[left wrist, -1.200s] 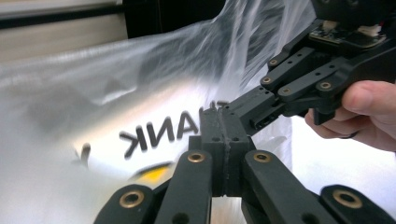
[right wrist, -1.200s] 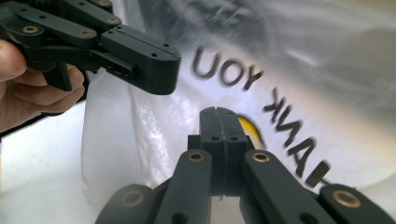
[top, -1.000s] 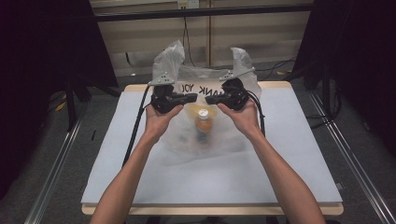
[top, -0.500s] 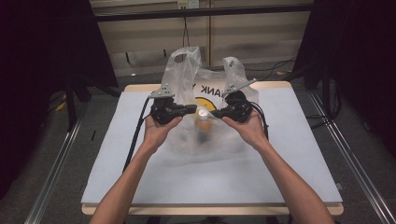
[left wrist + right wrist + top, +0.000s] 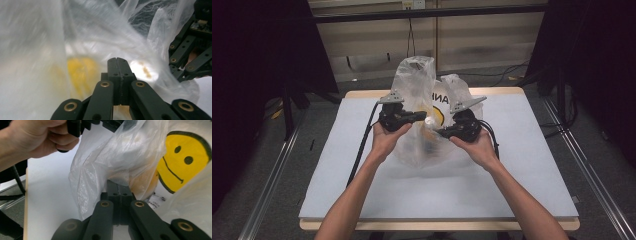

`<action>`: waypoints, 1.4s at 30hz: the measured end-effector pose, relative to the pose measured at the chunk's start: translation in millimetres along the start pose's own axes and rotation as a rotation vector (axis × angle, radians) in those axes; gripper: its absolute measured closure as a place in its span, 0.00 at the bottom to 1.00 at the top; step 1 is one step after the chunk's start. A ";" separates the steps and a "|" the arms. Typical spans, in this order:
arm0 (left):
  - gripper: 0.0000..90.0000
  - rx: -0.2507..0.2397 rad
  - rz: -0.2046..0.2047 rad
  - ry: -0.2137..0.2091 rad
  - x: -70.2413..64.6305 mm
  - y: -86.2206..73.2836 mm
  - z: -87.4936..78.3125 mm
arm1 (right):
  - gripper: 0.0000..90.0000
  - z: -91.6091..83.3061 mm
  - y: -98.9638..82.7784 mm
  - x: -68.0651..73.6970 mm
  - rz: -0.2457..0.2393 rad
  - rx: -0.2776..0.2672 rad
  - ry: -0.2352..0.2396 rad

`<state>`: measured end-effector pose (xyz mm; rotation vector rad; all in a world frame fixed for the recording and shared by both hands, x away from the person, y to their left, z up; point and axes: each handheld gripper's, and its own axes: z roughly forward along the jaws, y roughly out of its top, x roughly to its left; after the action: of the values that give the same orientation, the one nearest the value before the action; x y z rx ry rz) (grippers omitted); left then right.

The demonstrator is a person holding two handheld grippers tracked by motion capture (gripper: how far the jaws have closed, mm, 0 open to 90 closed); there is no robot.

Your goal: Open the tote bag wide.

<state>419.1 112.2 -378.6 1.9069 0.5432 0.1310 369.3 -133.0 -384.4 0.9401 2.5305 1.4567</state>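
At the far middle of the white table, toward twelve o'clock from the person, a clear plastic bag printed with a yellow smiley face stands lifted between both hands, with something yellowish and blurred inside it. The left gripper sits at the bag's nine o'clock side, its jaws pressed together; in the left gripper view they meet with film crowding the tips, though whether film is pinched there I cannot tell. The right gripper holds at the bag's four o'clock side, jaws likewise closed, and in the right gripper view the plastic drapes over the tips, so a pinch looks likely but is not certain. The work in hand seems to be lifting or opening the bag by its upper film. To do it well, I judge both hands should rise evenly and draw apart gently, nine and three o'clock, so the thin plastic neither tears nor slips out. Keeping the heavier bottom low over the table should stop the contents from swinging.
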 end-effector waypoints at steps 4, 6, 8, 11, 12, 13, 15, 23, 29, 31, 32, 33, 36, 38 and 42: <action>1.00 0.027 0.014 0.013 -0.9 -7.5 2.0 | 1.00 2.5 -4.8 1.9 -0.001 -0.014 0.013; 1.00 0.019 -0.005 0.008 -0.3 -11.2 -0.8 | 1.00 3.6 -6.3 4.5 -0.005 -0.012 0.015; 1.00 0.018 -0.003 0.011 -1.2 -13.7 -3.2 | 1.00 5.1 -8.3 7.7 -0.013 -0.021 0.028; 1.00 0.035 0.005 0.025 -1.2 -19.5 -6.7 | 1.00 7.7 -9.6 12.8 -0.018 -0.040 0.035; 1.00 0.035 0.005 0.025 -1.2 -19.5 -6.7 | 1.00 10.0 -9.7 14.2 -0.023 -0.039 0.038; 1.00 0.053 0.004 0.039 1.5 -25.5 -5.9 | 1.00 12.6 -10.0 15.5 -0.029 -0.030 0.038; 1.00 0.057 -0.001 0.036 3.4 -29.0 -5.1 | 1.00 15.8 -10.9 16.7 -0.032 -0.023 0.042; 1.00 0.103 -0.066 0.051 19.5 -58.4 5.3 | 1.00 32.9 -31.9 7.6 -0.019 0.011 0.022; 1.00 0.161 -0.083 0.034 23.9 -78.2 16.8 | 1.00 37.3 -51.7 -8.4 -0.015 0.007 0.022; 1.00 0.184 -0.075 0.033 24.4 -82.4 19.5 | 1.00 39.2 -60.9 -14.0 0.002 0.024 0.009; 1.00 0.198 -0.080 0.033 24.0 -84.5 21.0 | 1.00 40.6 -65.0 -15.8 0.006 0.036 0.002; 1.00 0.198 -0.080 0.033 24.0 -84.5 21.0 | 1.00 42.9 -69.0 -17.9 0.008 0.051 -0.001; 1.00 0.227 -0.096 0.038 23.9 -92.8 24.5 | 1.00 45.8 -76.2 -22.3 0.016 0.078 -0.006; 1.00 0.256 -0.097 0.052 25.4 -102.2 26.5 | 1.00 49.6 -85.5 -28.2 0.024 0.110 -0.032; 1.00 0.290 -0.094 0.068 26.4 -107.2 26.6 | 1.00 50.3 -87.8 -28.7 0.052 0.145 -0.055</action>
<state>418.6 133.0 -490.2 2.1592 0.7289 0.0583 369.0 -142.0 -489.2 1.0590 2.6195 1.2544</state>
